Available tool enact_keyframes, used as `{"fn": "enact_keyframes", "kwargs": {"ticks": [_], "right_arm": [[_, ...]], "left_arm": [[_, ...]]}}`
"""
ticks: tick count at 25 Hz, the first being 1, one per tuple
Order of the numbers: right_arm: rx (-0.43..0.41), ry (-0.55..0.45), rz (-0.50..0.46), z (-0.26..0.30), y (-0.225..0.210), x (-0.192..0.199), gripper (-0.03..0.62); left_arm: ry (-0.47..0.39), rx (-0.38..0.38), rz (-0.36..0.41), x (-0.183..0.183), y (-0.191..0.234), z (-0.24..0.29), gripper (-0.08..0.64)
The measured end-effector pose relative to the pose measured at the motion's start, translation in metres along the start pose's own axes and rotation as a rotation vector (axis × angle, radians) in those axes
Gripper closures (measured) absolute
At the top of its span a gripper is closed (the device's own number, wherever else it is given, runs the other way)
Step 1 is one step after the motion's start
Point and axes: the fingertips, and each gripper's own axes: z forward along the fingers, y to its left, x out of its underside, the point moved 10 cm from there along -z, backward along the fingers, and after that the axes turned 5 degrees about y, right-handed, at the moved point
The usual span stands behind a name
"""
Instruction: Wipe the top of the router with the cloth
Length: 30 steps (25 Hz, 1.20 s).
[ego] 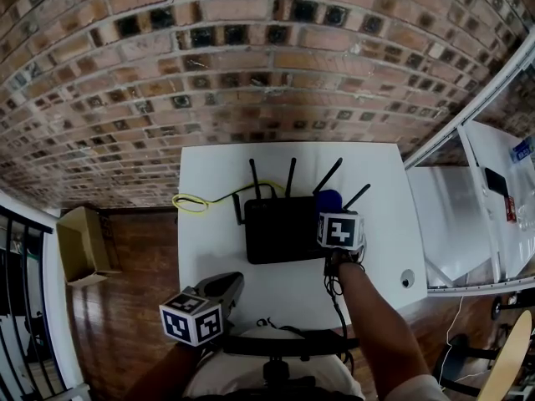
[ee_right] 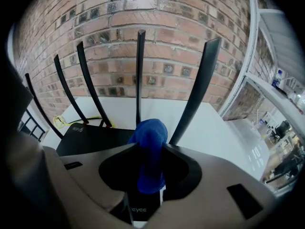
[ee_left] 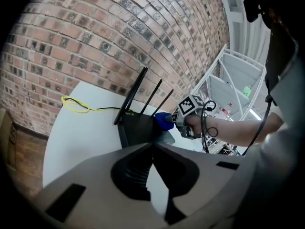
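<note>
A black router (ego: 280, 228) with several upright antennas stands in the middle of the white table (ego: 209, 241). My right gripper (ego: 332, 211) is over the router's right rear corner, shut on a bunched blue cloth (ego: 328, 199). In the right gripper view the cloth (ee_right: 150, 151) hangs between the jaws of that gripper (ee_right: 150, 147), just above the router (ee_right: 90, 135) and between two antennas. In the left gripper view the cloth (ee_left: 163, 120) touches the router's (ee_left: 138, 130) far edge. My left gripper (ego: 227, 284) rests near the table's front edge, shut and empty, its tips (ee_left: 152, 145) pointing at the router.
A yellow cable (ego: 191, 202) loops on the table behind the router on the left. A small round thing (ego: 407, 278) lies near the table's right front corner. A brick wall rises behind. A cardboard box (ego: 79, 245) sits on the floor at left, white shelving (ego: 468, 215) at right.
</note>
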Motion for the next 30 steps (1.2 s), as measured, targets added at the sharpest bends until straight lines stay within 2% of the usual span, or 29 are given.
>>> {"fn": "enact_keyframes", "kwargs": {"ticks": [4, 7, 12, 16, 20, 24, 27, 30], "right_arm": [[0.024, -0.032, 0.005, -0.009, -0.001, 0.0, 0.46], [-0.001, -0.088, -0.005, -0.02, 0.005, -0.003, 0.462], [-0.166, -0.174, -0.098, -0.04, 0.044, -0.007, 0.462], [-0.318, -0.201, -0.203, -0.052, 0.086, -0.007, 0.462], [-0.443, -0.171, -0.258, -0.057, 0.123, -0.003, 0.462], [-0.507, -0.13, -0.325, -0.056, 0.152, 0.005, 0.462], [-0.504, -0.06, -0.342, -0.045, 0.16, 0.015, 0.462], [-0.475, 0.002, -0.309, -0.033, 0.154, 0.026, 0.462]], "left_arm": [[0.001, -0.003, -0.004, 0.002, 0.001, -0.002, 0.529], [-0.001, -0.003, -0.015, 0.004, 0.003, -0.005, 0.529], [-0.005, 0.003, -0.021, 0.006, 0.003, -0.007, 0.529], [-0.011, 0.005, -0.016, 0.007, 0.002, -0.008, 0.529], [-0.021, -0.001, -0.008, 0.008, -0.001, -0.011, 0.529], [-0.027, -0.015, -0.002, 0.009, 0.001, -0.016, 0.529], [-0.037, -0.025, -0.003, 0.008, 0.002, -0.02, 0.53], [-0.04, -0.033, -0.006, 0.008, 0.004, -0.022, 0.529]]}}
